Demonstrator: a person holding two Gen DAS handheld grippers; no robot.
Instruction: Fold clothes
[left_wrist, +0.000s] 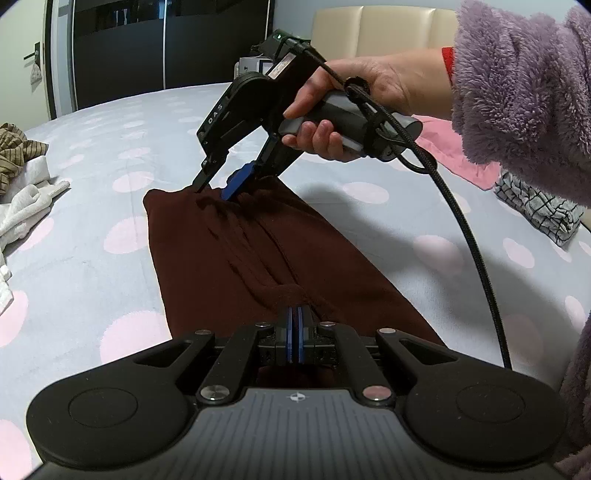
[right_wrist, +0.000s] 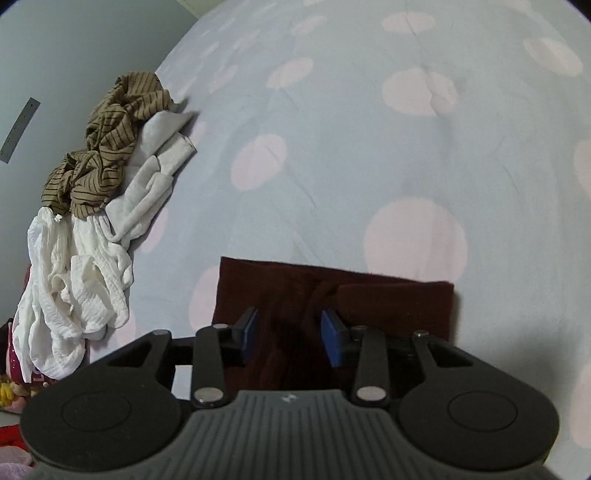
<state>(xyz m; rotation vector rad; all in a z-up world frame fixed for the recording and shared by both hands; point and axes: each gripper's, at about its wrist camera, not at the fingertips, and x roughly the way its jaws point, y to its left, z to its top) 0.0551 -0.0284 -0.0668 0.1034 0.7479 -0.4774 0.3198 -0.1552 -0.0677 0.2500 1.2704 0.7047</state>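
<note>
A dark maroon garment (left_wrist: 258, 258) lies folded lengthwise on the pale blue bedsheet with pink dots (left_wrist: 92, 229). My left gripper (left_wrist: 294, 325) is shut on a fold of the garment at its near end. My right gripper (left_wrist: 218, 188), held in a hand, is at the garment's far end with its jaws open, the tips pressed into the cloth. In the right wrist view the right gripper (right_wrist: 290, 330) is open astride a ridge of the maroon garment (right_wrist: 388, 299), whose far edge lies just ahead.
A pile of clothes lies at the bed's left edge: a brown striped piece (right_wrist: 107, 140), a grey piece (right_wrist: 155, 177) and a white piece (right_wrist: 74, 280). A pink garment (left_wrist: 458, 155) and a checked cloth (left_wrist: 535, 206) lie at the right. A dark wardrobe (left_wrist: 147, 48) stands behind.
</note>
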